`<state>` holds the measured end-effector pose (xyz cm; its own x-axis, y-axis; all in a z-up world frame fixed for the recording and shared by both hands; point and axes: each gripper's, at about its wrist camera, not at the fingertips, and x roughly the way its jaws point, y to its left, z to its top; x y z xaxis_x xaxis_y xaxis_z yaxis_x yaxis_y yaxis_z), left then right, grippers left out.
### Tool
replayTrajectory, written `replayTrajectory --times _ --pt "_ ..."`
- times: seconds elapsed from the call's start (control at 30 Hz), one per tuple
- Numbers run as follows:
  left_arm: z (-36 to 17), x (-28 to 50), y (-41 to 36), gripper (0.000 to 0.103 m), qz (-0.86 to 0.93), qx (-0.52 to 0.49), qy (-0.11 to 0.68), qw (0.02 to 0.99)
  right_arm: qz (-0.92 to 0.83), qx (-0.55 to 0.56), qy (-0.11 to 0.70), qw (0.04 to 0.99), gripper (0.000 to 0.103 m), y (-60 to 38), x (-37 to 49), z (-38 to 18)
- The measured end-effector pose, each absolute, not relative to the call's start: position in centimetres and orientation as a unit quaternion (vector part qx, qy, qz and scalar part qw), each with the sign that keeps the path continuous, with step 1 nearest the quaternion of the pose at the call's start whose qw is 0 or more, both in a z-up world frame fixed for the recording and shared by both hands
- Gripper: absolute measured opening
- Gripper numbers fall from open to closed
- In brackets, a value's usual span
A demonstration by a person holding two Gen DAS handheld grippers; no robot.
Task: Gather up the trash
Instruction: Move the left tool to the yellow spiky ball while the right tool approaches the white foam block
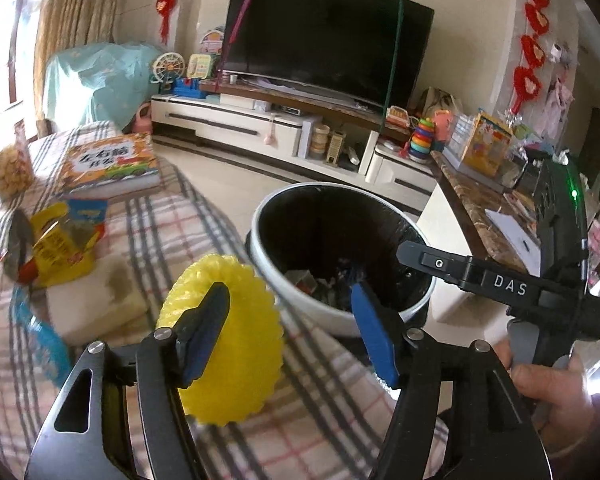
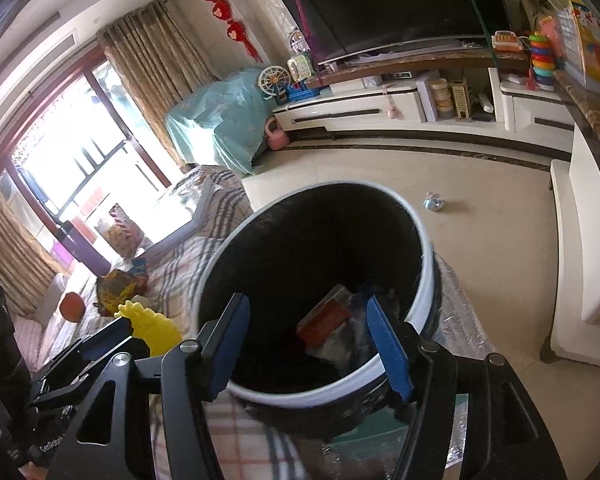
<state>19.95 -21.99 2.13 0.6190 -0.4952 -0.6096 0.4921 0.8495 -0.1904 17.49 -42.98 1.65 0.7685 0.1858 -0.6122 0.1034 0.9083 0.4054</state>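
- My left gripper [image 1: 290,332] has its jaws spread wide, nothing clamped; the yellow foam net [image 1: 224,344] sits against the outer side of the left finger, and I cannot tell whether it touches the pad or lies on the cloth behind it.
- My right gripper [image 2: 308,344] is released too, hovering over the mouth of the trash bin [image 2: 426,280].
- Inside the bin a red carton [image 2: 324,318] and crumpled wrappers show; the bottom is dark and hard to make out.
- The bin stands just beside the plaid-covered worktop [image 1: 172,216]; its base is hidden.
- Farther left on the cloth lies a yellow snack bag [image 1: 56,248], near a picture book [image 1: 110,166].
- A blue wrapper [image 1: 40,340] is blurred.
- A crumpled scrap [image 2: 433,202] lies on the floor [image 2: 480,240], well apart.
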Motion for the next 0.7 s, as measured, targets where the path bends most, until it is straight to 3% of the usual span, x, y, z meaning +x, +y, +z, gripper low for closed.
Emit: replayTrajectory --times 0.7 --pt "0.7 16.9 -11.6 0.069 -0.203 -0.052 0.362 0.908 0.076 0.214 0.346 0.91 0.068 -35.0 15.2 0.6"
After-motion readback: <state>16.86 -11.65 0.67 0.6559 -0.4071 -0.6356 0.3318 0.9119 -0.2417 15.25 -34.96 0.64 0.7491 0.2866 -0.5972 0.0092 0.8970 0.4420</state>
